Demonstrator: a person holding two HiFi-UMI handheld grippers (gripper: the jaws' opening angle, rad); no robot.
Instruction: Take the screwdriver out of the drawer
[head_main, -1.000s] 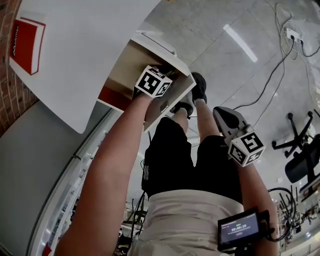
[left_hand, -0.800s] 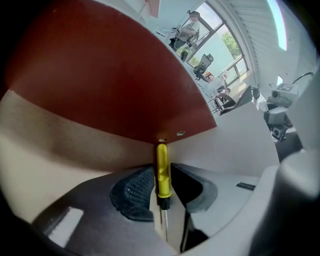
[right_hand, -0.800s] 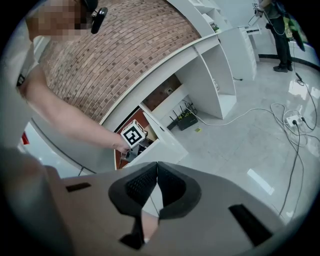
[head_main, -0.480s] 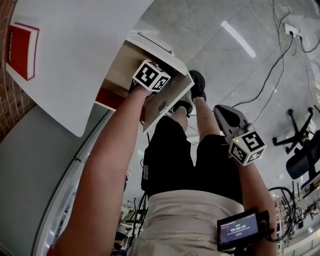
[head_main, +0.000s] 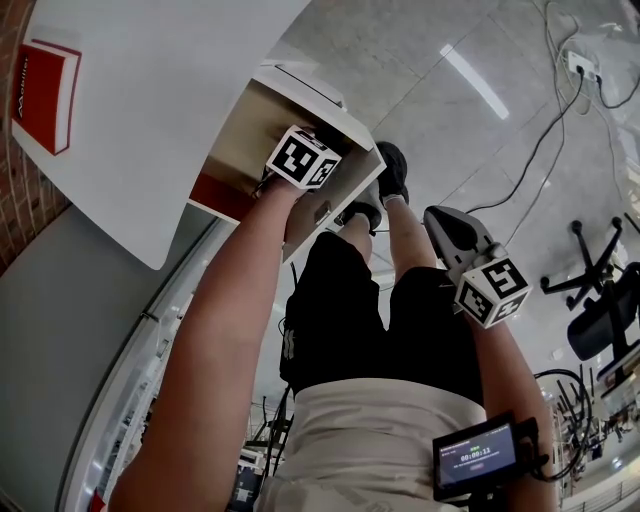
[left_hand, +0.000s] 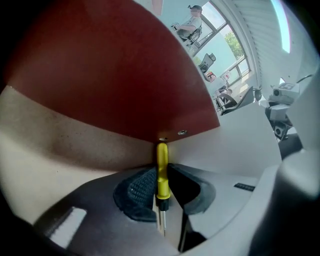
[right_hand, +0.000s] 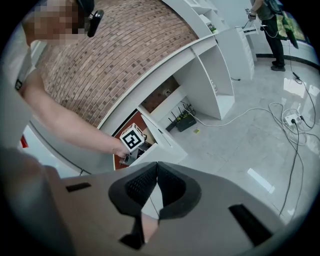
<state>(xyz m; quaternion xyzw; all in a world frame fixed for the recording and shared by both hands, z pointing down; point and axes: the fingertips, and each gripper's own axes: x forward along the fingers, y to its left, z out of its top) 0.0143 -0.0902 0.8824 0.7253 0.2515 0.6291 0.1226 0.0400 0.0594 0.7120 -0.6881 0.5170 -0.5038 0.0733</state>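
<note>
A screwdriver (left_hand: 161, 172) with a slim yellow handle and a thin metal shaft stands between the pads of my left gripper (left_hand: 163, 171). The jaws have just been closing and now press on the handle. This gripper reaches down into the open drawer (head_main: 240, 125), which has a beige floor (left_hand: 60, 135) and a dark red wall (left_hand: 110, 75). In the head view only its marker cube (head_main: 302, 158) shows. My right gripper (head_main: 440, 222) hangs over the floor beside the person's legs, shut and holding nothing. Its own view shows the pads of the right gripper (right_hand: 157, 166) meeting at the tips.
A red book (head_main: 45, 85) lies on the white desk top (head_main: 150, 70) above the drawer. The person's shoes (head_main: 392, 170) stand just under the drawer front (head_main: 335, 195). Cables and a power strip (head_main: 585, 65) lie on the floor at right, near an office chair (head_main: 600, 295).
</note>
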